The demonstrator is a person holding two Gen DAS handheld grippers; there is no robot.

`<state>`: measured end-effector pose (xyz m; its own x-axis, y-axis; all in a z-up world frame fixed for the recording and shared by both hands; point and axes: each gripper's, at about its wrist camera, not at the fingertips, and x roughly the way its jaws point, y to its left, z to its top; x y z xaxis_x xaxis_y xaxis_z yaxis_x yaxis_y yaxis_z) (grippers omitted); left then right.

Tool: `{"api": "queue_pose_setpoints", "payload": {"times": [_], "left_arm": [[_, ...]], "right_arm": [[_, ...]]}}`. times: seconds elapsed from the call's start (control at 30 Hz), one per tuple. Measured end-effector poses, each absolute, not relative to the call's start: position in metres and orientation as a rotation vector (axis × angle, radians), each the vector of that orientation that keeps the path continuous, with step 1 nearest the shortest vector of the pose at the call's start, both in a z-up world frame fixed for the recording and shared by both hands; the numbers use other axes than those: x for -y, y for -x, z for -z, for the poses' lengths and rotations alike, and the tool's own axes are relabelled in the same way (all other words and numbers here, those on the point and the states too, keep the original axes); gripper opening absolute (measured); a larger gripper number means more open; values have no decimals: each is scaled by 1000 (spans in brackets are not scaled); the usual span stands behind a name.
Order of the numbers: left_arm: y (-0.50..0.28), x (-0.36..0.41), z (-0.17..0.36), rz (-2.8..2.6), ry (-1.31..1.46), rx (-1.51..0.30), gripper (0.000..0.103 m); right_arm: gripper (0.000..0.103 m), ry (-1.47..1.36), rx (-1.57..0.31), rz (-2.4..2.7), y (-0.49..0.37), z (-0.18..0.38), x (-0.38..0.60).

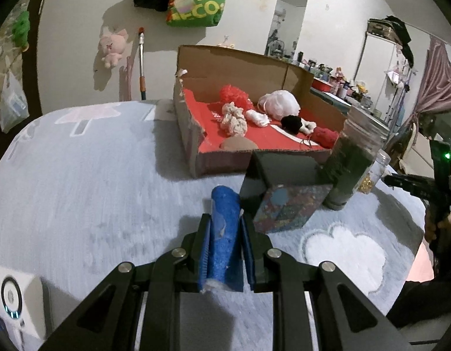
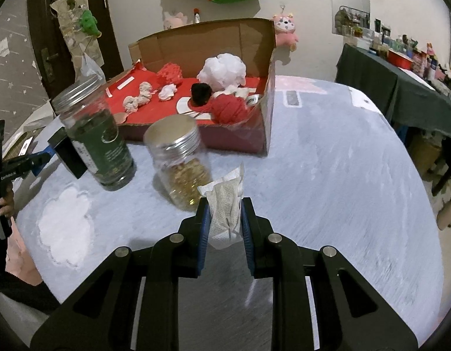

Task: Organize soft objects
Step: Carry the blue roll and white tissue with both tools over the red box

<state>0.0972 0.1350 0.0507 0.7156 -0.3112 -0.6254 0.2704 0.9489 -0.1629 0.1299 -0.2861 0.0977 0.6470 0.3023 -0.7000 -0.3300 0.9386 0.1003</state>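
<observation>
Grey fleecy cover [image 1: 79, 175] on table; both hand-held grippers clamped: blue roll [image 1: 224, 234], white sachet [image 2: 225, 207]

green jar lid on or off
On. The green jar has its silver screw lid seated over the mouth; the right wrist view shows no gap beneath it.

Soft objects [image 2: 224, 71] in box [image 2: 266, 122], behind jars [image 2: 181, 163].
</observation>
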Motion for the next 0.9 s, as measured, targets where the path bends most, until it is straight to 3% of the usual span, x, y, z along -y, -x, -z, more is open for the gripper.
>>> {"api": "queue_pose_setpoints", "payload": {"times": [0.9], "left_arm": [[-169, -107, -103, 518, -112, -659, 21]], "right_arm": [[20, 219, -746, -535, -196, -142, 268]]}}
